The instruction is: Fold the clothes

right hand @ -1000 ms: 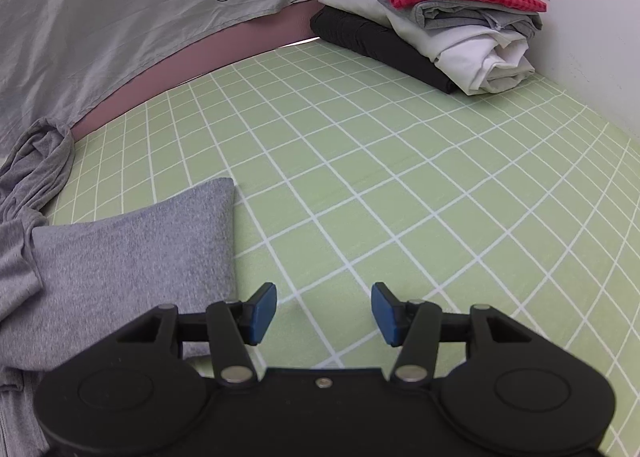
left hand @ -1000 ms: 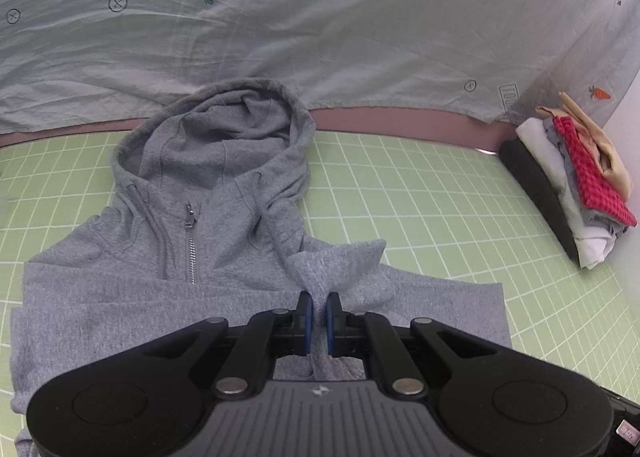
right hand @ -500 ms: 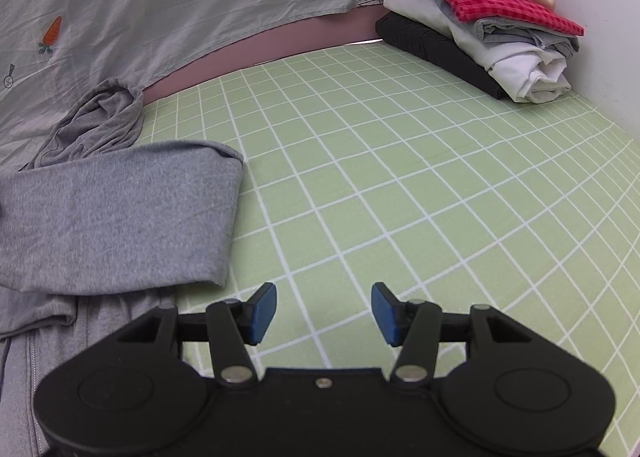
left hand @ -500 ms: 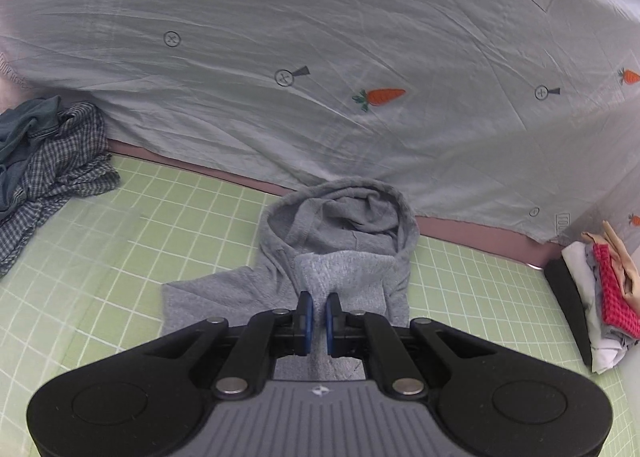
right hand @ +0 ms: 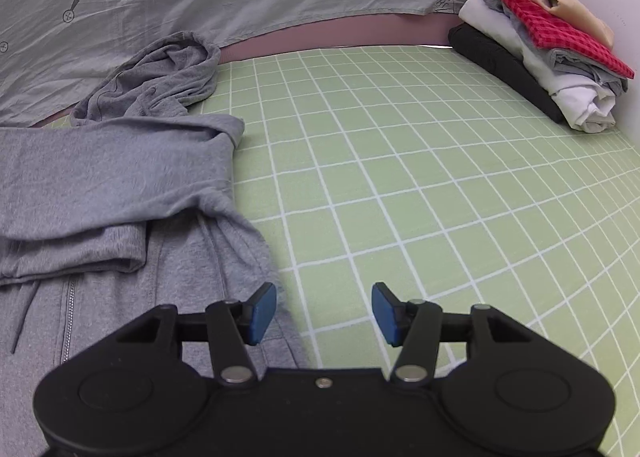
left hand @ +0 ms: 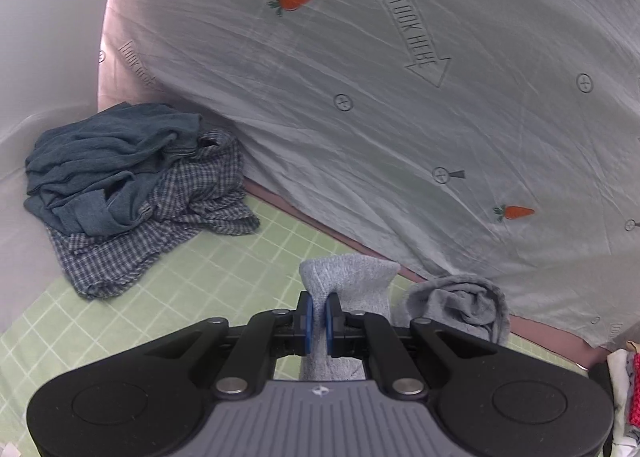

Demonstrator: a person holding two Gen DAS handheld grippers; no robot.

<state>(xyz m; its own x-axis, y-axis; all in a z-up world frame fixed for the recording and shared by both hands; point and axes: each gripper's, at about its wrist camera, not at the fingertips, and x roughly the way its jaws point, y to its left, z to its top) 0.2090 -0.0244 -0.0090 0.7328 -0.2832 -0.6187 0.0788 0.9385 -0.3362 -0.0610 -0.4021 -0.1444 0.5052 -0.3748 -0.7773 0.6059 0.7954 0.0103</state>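
Left tool (left hand: 317, 316): pads pressed together, pinching a fold of the grey hoodie (left hand: 349, 286), lifted above the bench (left hand: 208, 281). Hood bunched just right of it.

Right tool (right hand: 324, 313): pads spread, nothing between; left pad over the hoodie's edge, sleeve folded across the body ahead-left.

Far left of left tool: crumpled clothes (left hand: 132, 185).

Far right of right tool: folded stack (right hand: 540, 57).

Beyond: carrot-print sheet (left hand: 400, 97).

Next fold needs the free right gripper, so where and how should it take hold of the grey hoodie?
Probably the hoodie's loose side edge just by the open right gripper, coming from the bare mat side. There the fabric lies thin and flat, easy to pinch, unlike the bunched hood. The left gripper is shut on the sleeve.
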